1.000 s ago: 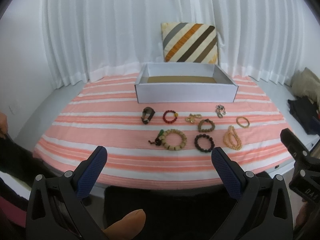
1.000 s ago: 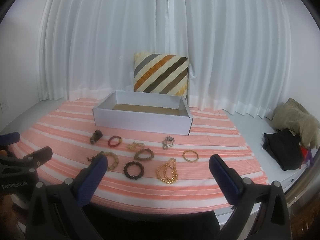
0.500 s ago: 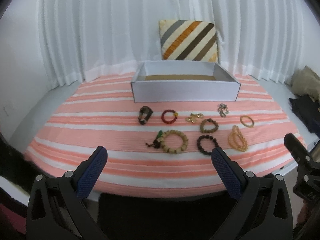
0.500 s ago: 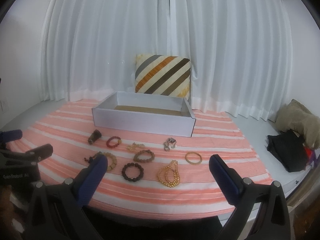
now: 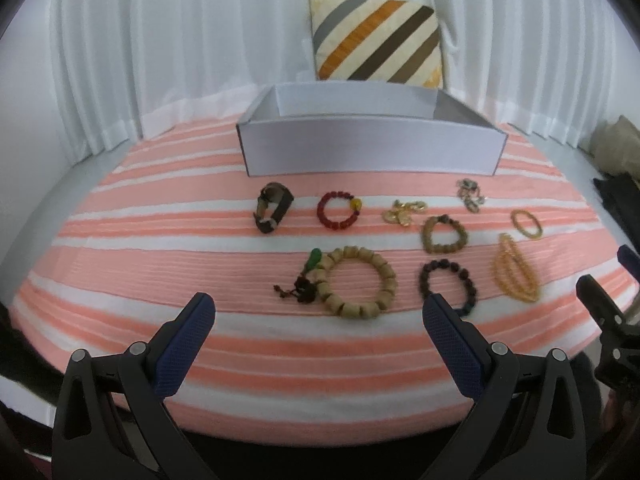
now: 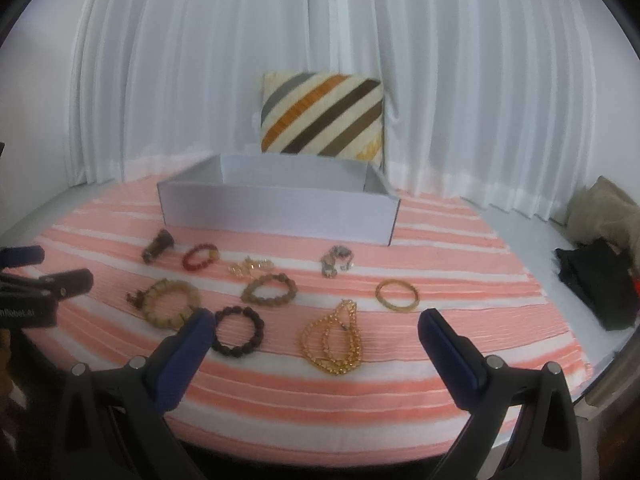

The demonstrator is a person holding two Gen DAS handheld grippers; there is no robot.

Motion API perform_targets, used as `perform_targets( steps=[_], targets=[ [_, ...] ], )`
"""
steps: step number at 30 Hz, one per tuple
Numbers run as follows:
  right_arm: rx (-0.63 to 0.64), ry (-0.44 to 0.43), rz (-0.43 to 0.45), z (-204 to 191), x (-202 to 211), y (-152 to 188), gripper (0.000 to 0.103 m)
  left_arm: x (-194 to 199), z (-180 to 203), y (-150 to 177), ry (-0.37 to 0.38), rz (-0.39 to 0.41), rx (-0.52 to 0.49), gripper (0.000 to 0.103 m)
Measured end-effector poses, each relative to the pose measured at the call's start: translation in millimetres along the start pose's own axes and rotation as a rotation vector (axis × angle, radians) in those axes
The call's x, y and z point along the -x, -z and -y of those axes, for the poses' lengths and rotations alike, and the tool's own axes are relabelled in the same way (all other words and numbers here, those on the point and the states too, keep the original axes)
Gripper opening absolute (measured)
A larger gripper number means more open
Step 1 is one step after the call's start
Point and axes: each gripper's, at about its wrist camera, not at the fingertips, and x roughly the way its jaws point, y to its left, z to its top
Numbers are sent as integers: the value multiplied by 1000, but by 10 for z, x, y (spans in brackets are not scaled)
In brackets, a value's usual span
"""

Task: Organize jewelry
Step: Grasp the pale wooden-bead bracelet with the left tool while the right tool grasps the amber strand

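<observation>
Black claws [image 5: 318, 312], blue textured pads [image 5: 182, 348], silver screws.

Both claws, left [image 5: 316, 322] and right [image 6: 312, 330], nearer jewelry; thumb gone.

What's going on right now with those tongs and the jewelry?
Left tongs and right tongs open, empty. Bracelets on striped cloth, none visibly in white box. Nothing in the way.

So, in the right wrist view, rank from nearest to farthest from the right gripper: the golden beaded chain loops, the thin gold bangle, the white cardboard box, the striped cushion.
1. Golden beaded chain loops, just ahead between the open right gripper fingers.
2. Thin gold bangle, ahead and right.
3. White cardboard box, beyond the jewelry.
4. Striped cushion, against the curtain.
</observation>
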Motion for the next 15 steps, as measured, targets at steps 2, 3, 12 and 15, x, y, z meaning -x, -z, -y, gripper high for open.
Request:
perform_targets(
  steps=[2,3,12,15],
  targets=[
    [3,-8,-12,-3,-147,38,103,-171,-41,-2,-2,-12,10,103],
    [2,-13,-18,7,-227,57,103,-237,-59,0,-1,-14,15,103],
    [-6,-34,-115,127,-822,254,103,-792,-26,54,20,-73,9,102],
    [-9,-31,-149,153,-952,302,103,-874,56,75,41,-74,-9,102]
  ],
)
